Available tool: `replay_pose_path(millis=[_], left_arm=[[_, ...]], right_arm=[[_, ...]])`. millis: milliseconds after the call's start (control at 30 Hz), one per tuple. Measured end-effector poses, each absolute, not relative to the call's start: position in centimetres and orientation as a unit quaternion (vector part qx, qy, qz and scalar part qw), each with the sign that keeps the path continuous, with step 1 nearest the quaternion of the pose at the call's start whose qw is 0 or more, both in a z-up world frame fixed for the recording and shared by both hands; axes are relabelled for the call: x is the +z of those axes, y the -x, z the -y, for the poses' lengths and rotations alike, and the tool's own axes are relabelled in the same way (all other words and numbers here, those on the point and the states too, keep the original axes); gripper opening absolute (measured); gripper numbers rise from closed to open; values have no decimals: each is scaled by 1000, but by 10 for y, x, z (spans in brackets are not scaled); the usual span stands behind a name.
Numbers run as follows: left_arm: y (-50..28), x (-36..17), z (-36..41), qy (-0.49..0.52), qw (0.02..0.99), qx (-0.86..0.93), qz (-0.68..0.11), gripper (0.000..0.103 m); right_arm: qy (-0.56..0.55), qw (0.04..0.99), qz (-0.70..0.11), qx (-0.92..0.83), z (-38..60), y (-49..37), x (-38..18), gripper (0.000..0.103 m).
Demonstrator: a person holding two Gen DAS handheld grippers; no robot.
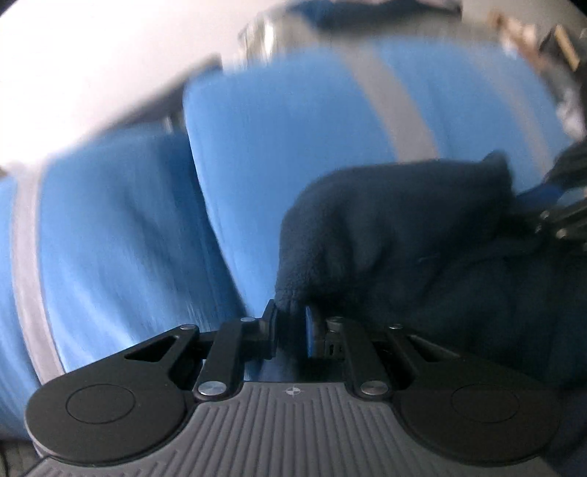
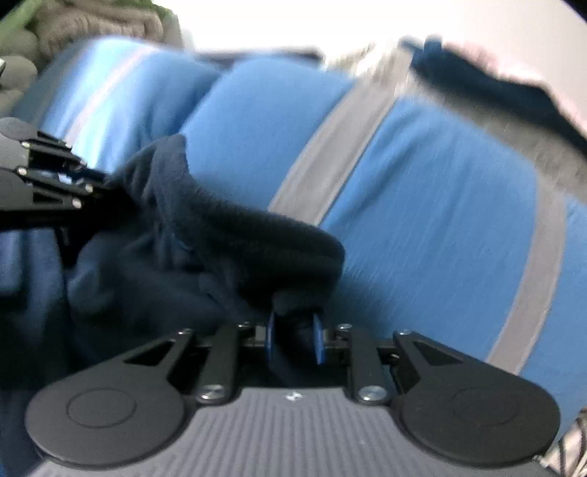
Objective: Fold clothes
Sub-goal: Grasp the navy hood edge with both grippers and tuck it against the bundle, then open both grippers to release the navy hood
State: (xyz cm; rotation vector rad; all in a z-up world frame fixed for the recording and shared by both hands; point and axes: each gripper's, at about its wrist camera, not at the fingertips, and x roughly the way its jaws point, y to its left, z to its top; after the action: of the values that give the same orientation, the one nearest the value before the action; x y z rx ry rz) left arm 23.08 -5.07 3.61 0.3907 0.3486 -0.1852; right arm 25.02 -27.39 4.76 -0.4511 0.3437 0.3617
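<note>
A dark navy fleece garment (image 1: 396, 235) lies bunched on a blue cushioned surface (image 1: 121, 235). My left gripper (image 1: 291, 324) is shut on one edge of it, with a fold pinched between the pads. In the right wrist view the same garment (image 2: 205, 249) spreads to the left. My right gripper (image 2: 295, 332) is shut on another bunched edge, which sits between its blue pads (image 2: 320, 339). Each gripper shows in the other's view: the right gripper (image 1: 565, 209) at the far right edge, the left gripper (image 2: 69, 183) at the far left. Both views are blurred.
The blue cushions carry grey stripes (image 2: 337, 146), with a seam between two cushions (image 1: 198, 205). A knitted beige-grey item (image 2: 95, 25) lies at the upper left of the right wrist view. Another dark blue cloth (image 2: 484, 88) rests at the upper right.
</note>
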Motion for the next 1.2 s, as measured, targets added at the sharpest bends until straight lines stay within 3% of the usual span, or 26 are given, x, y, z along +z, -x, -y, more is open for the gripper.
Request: replay_pose_path(millis=[167, 267, 300, 367, 433, 467, 533, 700, 900, 1200], left_arm=[[-272, 23, 47, -185, 942, -97, -263, 17], [-286, 19, 43, -170, 935, -88, -300, 32], [-289, 21, 40, -163, 933, -83, -309, 43], [-295, 26, 33, -149, 929, -83, -328, 49], [-296, 35, 23, -133, 920, -107, -352, 51], [-295, 40, 16, -122, 917, -115, -361, 60], [-287, 52, 0, -93, 918, -116, -369, 69], [-257, 94, -41, -20, 930, -126, -343, 71], [-195, 140, -105, 47, 931, -153, -330, 74], [-104, 120, -153, 69, 901, -144, -405, 74]], right_arm=[[189, 940, -226, 170, 267, -278, 41, 24], [174, 939, -250, 159, 265, -287, 39, 35], [174, 939, -255, 153, 263, -287, 40, 46], [176, 938, -257, 151, 260, -286, 42, 58], [172, 938, -258, 158, 262, -282, 48, 99], [169, 938, -255, 162, 265, -278, 50, 103], [171, 938, -257, 158, 270, -270, 58, 103], [151, 942, -275, 119, 299, -247, 76, 103], [14, 942, -319, 99, 371, -206, 100, 103], [-87, 902, -402, 129, 476, -88, 76, 103]])
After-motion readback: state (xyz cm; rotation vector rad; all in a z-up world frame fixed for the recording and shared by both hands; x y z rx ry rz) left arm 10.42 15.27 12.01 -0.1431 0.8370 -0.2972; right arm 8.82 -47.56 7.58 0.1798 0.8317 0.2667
